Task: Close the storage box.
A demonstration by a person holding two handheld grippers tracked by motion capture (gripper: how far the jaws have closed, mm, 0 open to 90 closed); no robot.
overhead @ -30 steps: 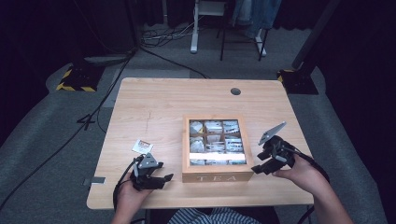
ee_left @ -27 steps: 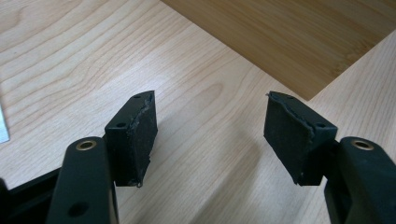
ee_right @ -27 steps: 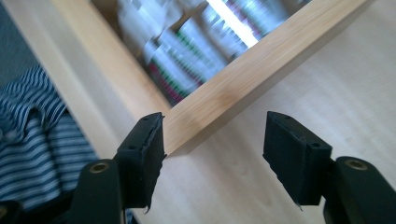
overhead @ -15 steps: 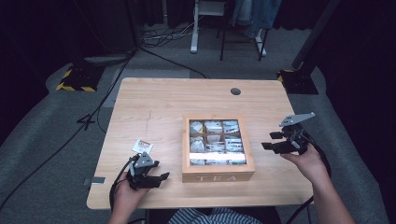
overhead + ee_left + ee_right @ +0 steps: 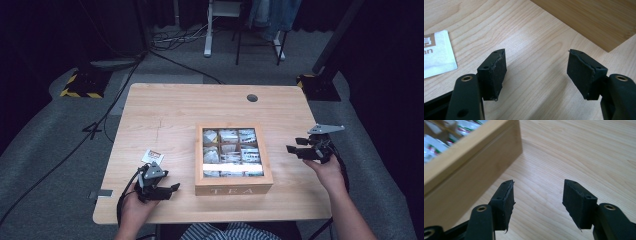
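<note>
A wooden tea box (image 5: 233,188) with a glass lid and "TEA" on its front stands mid-table, with packets visible under the glass. A white tea sachet (image 5: 153,156) lies on the table left of it. My left gripper (image 5: 171,190) rests near the front edge just below the sachet, pointing toward the box, open and empty (image 5: 536,65). The sachet (image 5: 436,55) lies to the left of its jaws and the box corner (image 5: 599,22) ahead. My right gripper (image 5: 295,146) hovers right of the box, aimed at its side wall (image 5: 469,177). It is open (image 5: 537,192); its jaws have just been closing on nothing.
The light wood table (image 5: 175,110) has a round cable hole (image 5: 252,98) near its far edge. The right gripper is close to the table's right edge. On the floor beyond are cables, a yellow-black striped plate (image 5: 82,84) and white stand legs (image 5: 209,30).
The right gripper has moved right, away from the box's front right corner toward the table's right edge, and its grey plate has levelled. The left gripper has stayed put.
</note>
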